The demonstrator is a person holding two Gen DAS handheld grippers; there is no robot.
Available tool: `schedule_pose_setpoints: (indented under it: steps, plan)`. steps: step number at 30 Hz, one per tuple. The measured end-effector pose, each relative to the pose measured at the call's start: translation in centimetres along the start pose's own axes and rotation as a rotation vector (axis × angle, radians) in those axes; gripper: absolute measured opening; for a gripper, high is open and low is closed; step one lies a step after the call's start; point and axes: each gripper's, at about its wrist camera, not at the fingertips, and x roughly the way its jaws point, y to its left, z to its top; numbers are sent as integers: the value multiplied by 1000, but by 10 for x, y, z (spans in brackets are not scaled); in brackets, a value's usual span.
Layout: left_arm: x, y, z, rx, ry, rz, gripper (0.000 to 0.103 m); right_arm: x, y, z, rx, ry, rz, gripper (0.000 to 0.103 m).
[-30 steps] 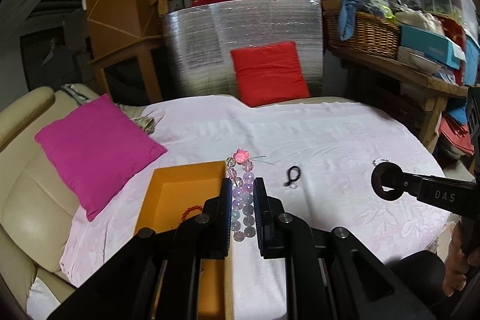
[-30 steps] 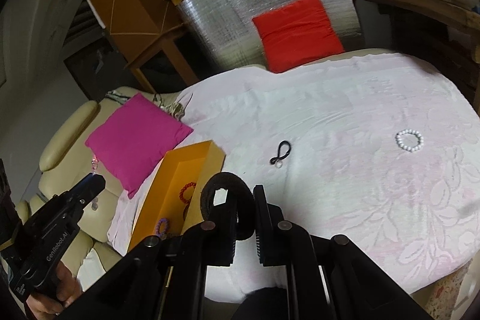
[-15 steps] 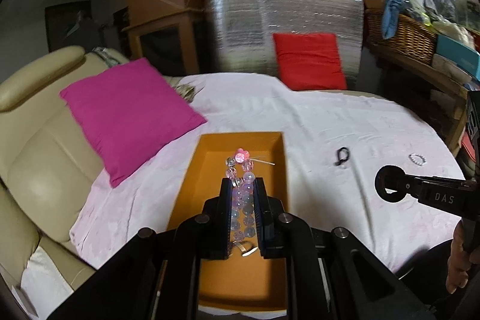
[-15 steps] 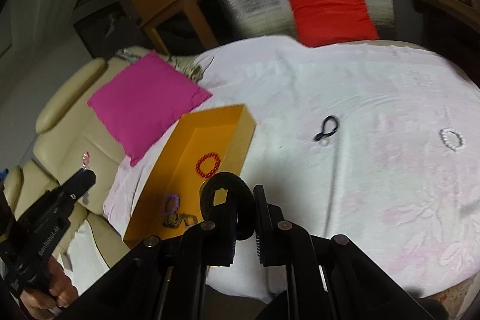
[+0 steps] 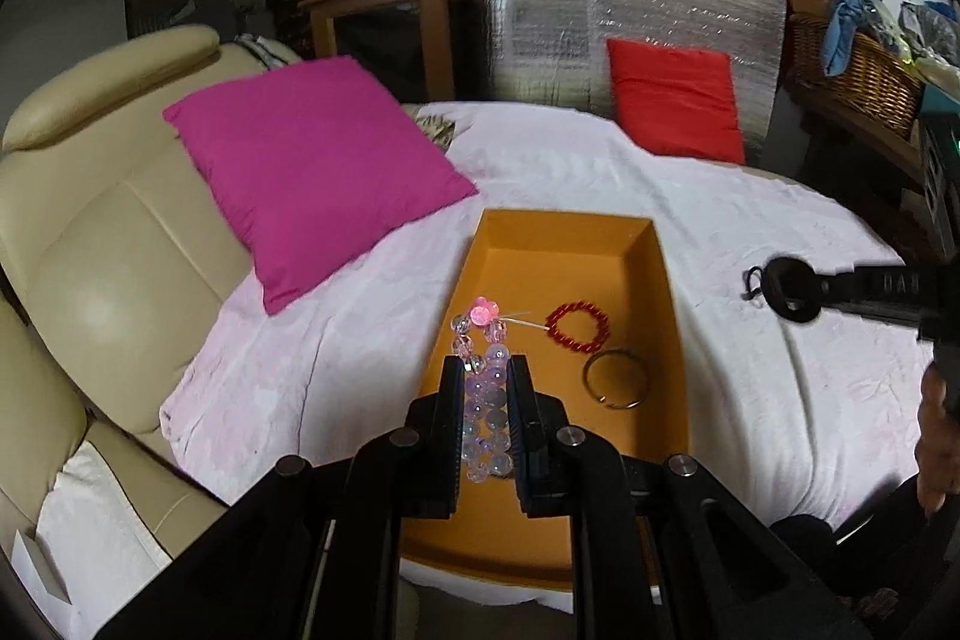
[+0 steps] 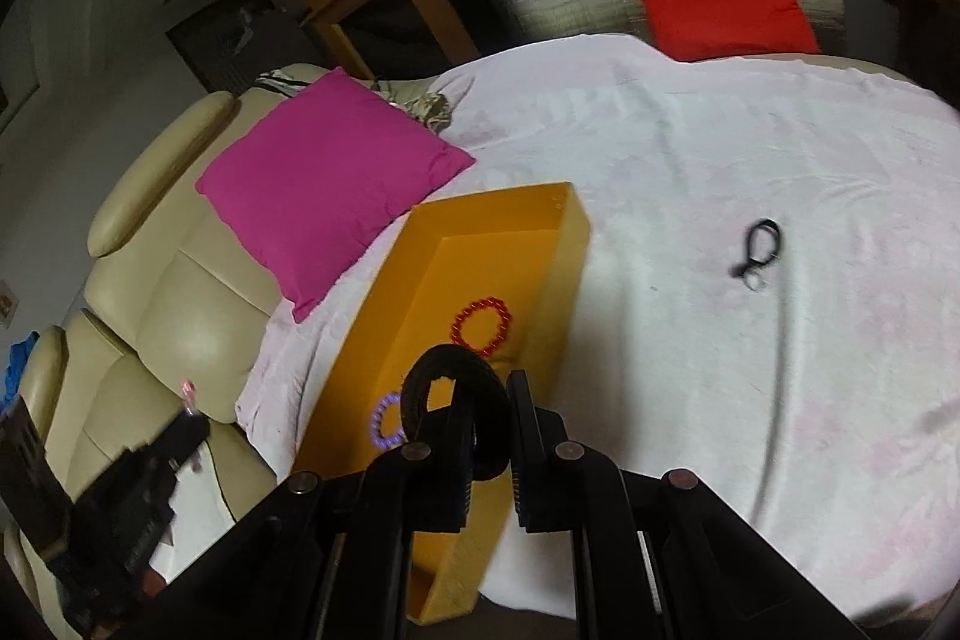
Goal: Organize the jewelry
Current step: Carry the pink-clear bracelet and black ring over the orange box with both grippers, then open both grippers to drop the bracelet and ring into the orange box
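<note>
- The left gripper (image 5: 485, 382) is closed on a string of clear, pale pink and lilac beads (image 5: 483, 403); the beads run between the fingers and stick out past the tips, ending in a bright pink bead.
- That gripper hangs over the near left part of the orange box (image 5: 657, 280), inside its left wall.
- On the box floor lie a red bead bracelet (image 5: 578, 324) and, just nearer, a thin metal ring (image 5: 616, 379) (both to the right of the left gripper's tips, apart from the held beads).
- The right gripper (image 6: 485, 400) is clamped on a black ring (image 6: 447, 385), which stands up above the tips, over the box's near right part.
- A small purple bracelet (image 6: 384, 419) lies in the box beside that ring, partly hidden.
- A small black loop (image 6: 761, 244) lies on the white cloth (image 6: 750, 130), well to the right of the box.
- A pink cushion (image 5: 312, 166) lies close to the box's far left corner; the cloth to the box's right is open.
</note>
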Motion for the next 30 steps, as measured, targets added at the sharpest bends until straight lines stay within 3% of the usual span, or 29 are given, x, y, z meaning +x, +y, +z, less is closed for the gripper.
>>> schedule_pose_setpoints:
  steps: [10,15,16,17,18,20,21,25,30]
  plan:
    - [46,-8,3,13,92,-76,14,78,34,-7,-25,130,66,11]
    - [96,-22,15,48,172,-52,16,107,36,-10,-16,163,56,16]
    - [106,-23,18,57,192,-19,18,109,34,-8,1,169,68,20]
    - [111,-24,19,63,204,-9,23,110,29,-6,28,171,91,34]
    - [114,-24,20,65,210,-10,31,108,25,-4,49,163,106,52]
    - [111,-23,21,65,203,-3,47,98,15,0,81,120,143,68]
    - [107,-23,21,68,188,4,51,91,10,2,100,88,175,68]
    - [91,-27,25,94,153,40,51,69,-10,6,157,37,202,68]
    - [55,-58,32,174,70,48,52,7,-39,1,162,-79,156,68]
